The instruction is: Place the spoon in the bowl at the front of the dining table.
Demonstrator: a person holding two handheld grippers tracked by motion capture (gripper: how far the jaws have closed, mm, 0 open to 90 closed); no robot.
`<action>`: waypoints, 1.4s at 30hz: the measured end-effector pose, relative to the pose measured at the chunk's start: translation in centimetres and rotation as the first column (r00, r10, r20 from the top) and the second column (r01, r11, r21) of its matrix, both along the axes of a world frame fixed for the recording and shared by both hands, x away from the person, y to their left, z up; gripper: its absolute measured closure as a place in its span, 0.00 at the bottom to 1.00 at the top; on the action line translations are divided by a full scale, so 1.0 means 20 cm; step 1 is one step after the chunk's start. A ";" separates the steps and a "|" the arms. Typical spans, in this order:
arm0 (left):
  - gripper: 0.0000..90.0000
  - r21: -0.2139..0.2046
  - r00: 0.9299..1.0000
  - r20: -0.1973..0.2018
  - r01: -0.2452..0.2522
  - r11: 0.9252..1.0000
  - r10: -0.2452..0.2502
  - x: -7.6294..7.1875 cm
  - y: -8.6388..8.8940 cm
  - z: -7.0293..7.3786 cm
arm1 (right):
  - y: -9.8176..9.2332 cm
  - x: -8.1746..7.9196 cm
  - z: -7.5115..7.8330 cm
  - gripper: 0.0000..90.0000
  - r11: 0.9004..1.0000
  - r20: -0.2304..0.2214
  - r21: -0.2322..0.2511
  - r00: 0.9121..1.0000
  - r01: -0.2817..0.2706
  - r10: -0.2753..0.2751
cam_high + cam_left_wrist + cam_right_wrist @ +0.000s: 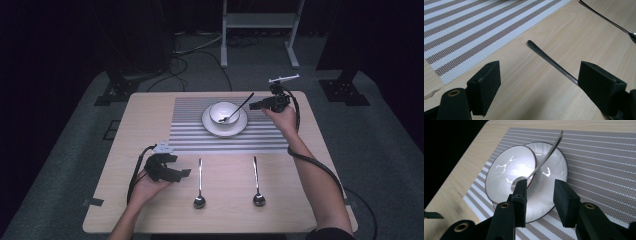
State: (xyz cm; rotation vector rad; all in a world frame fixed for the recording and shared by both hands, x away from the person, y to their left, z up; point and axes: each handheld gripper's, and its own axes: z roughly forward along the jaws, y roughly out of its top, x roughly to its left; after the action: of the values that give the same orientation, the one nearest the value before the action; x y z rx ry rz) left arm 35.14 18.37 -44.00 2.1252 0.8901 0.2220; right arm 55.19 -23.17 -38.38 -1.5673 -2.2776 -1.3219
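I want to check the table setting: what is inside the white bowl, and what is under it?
Inside the bowl a spoon rests, its handle leaning over the rim. Under the bowl is a white plate on the striped placemat. The plate's middle is covered.

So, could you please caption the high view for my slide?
Right claw open beside the spoon resting in the bowl; left claw waits near two spoons.

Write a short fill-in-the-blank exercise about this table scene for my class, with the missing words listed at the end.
1. The bowl stands on a white ____.
2. The number of spoons lying on the bare wood in front of the striped mat is ____.
3. The spoon in the bowl leans its handle toward the ____ gripper.
4. The jaws of the left gripper stand ____, with a spoon handle running between them.

Missing words: plate; two; right; open
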 end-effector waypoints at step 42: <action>0.14 0.009 1.000 -0.005 -0.021 1.000 0.021 0.01 0.01 -0.01 | -0.06 -0.30 -0.10 0.43 0.994 0.005 -0.074 0.997 -0.075 0.075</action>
State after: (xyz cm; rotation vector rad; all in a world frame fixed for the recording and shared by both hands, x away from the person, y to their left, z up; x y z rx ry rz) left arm 35.29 18.48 -44.12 2.1263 0.9159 0.2313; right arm 49.24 -24.46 -40.32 -1.4843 -2.3907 -1.2415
